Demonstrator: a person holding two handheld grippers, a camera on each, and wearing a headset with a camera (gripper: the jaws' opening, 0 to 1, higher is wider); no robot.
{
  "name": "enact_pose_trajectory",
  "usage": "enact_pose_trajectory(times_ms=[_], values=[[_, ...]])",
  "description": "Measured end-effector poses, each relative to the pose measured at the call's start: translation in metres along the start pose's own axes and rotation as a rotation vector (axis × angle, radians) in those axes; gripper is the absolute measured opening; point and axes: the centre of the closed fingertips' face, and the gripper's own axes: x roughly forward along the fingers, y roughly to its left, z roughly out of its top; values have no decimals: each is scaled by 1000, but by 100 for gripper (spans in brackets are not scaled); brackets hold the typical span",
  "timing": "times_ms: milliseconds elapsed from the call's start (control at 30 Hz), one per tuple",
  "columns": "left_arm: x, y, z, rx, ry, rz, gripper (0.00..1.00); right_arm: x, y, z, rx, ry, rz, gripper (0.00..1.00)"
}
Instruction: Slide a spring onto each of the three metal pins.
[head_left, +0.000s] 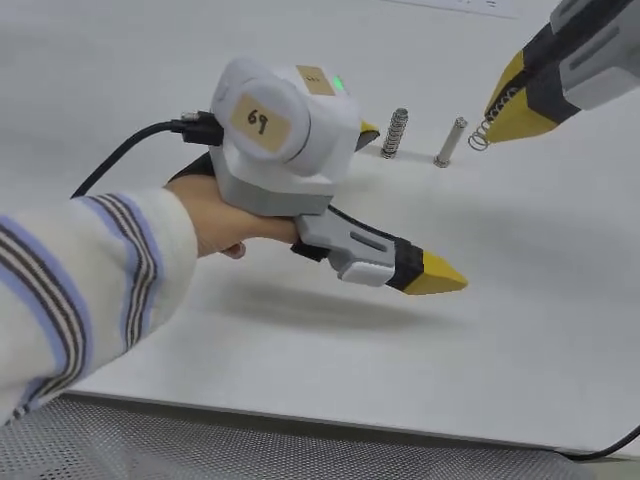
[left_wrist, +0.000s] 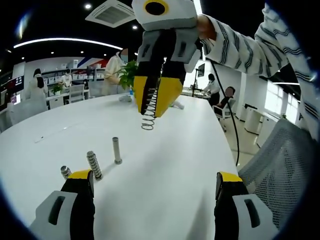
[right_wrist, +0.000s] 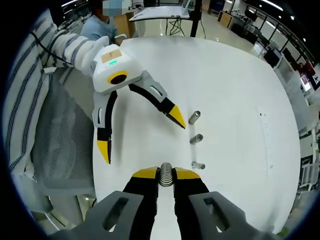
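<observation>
Three metal pins are standing upright in a short row on the far part of a white table (head_left: 300, 370). The bare pin (head_left: 450, 142) is standing at the right end. Just to its left, the sprung pin (head_left: 395, 133) is already wearing a coil. The third pin (left_wrist: 64, 171) is sitting partly behind a yellow jaw tip in the left gripper view, so whether it carries a coil cannot be told. The right gripper (right_wrist: 166, 176) is hovering above the table at the far right, a little beyond the bare pin. Its jaws are pinching a loose spring (left_wrist: 148, 110), whose lower end is poking out free below the yellow tips. The left gripper (head_left: 410, 205) is being held near the middle of the table by a hand in a striped sleeve. Its jaws are spread wide and gripping nothing, with one tip reaching close to the row of pins. The step in hand appears to be lowering the spring over the bare pin.

Several things could go wrong from here. The spring is hanging at a slant, so its open end may catch the pin's top and buckle instead of sliding down. The pin seems to be standing loose on the table, so a sideways nudge could tip it over. A thin coil pinched between smooth tips may also twist or flick away. The left jaw tip is sitting close enough to knock the neighbouring pins.
</observation>
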Motion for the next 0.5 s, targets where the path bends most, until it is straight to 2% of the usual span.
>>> enact_pose_trajectory(times_ms=[233,500], values=[[0,-2,-4,1,18,-11,98,0,-24,0,54,24,-45,8],[0,-1,-7,4,32,-11,98,10,-45,-8,56,68,-47,8]])
